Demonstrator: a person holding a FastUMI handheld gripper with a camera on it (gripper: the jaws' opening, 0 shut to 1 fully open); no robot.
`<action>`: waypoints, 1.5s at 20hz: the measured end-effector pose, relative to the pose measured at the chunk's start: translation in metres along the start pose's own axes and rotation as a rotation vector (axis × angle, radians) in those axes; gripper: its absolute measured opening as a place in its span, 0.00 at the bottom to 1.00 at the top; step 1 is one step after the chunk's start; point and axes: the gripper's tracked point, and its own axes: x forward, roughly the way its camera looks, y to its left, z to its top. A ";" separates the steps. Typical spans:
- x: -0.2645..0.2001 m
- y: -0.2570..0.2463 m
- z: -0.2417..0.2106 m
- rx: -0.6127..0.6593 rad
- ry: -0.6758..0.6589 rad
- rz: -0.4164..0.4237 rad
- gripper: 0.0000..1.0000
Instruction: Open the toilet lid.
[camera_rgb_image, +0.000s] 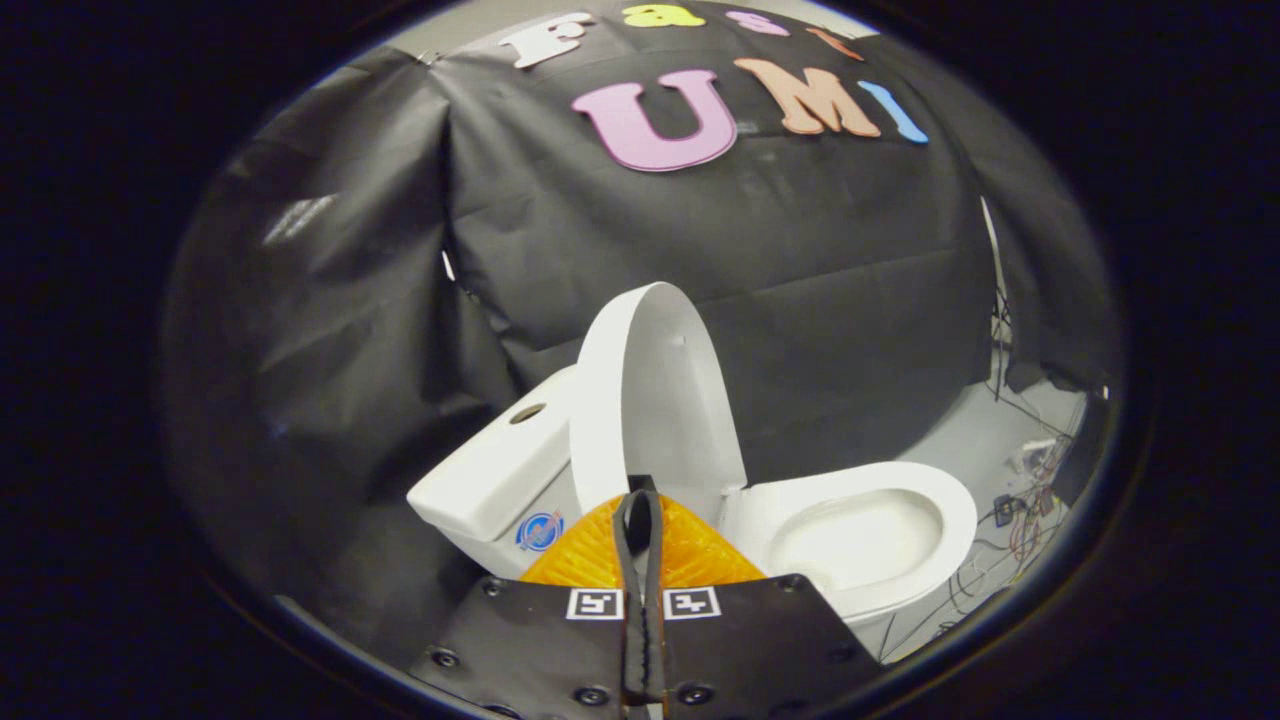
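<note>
A: Toilet (620, 470) stands against the black cloth wall (800, 300), tank (495, 470) toward one side, bowl (860, 530) toward the other. Orientation of the lid?

B: Toilet lid (650, 400) is raised, standing near upright between tank and bowl, long axis vertical, inner face turned toward the bowl. Seat ring lies flat on the bowl.

A: Gripper?

B: Gripper (640, 500) clenched, fingers pressed together with nothing between them, tips just in front of the lid's lower edge. Contact with lid: cannot tell. Loose wires (1030, 500) on the floor beyond the bowl.
</note>
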 end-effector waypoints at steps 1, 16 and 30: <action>0.002 0.004 -0.001 -0.016 -0.001 0.006 0.00; 0.031 0.071 -0.011 -0.181 -0.066 0.064 0.11; -0.009 0.085 -0.005 -0.147 -0.105 0.264 0.99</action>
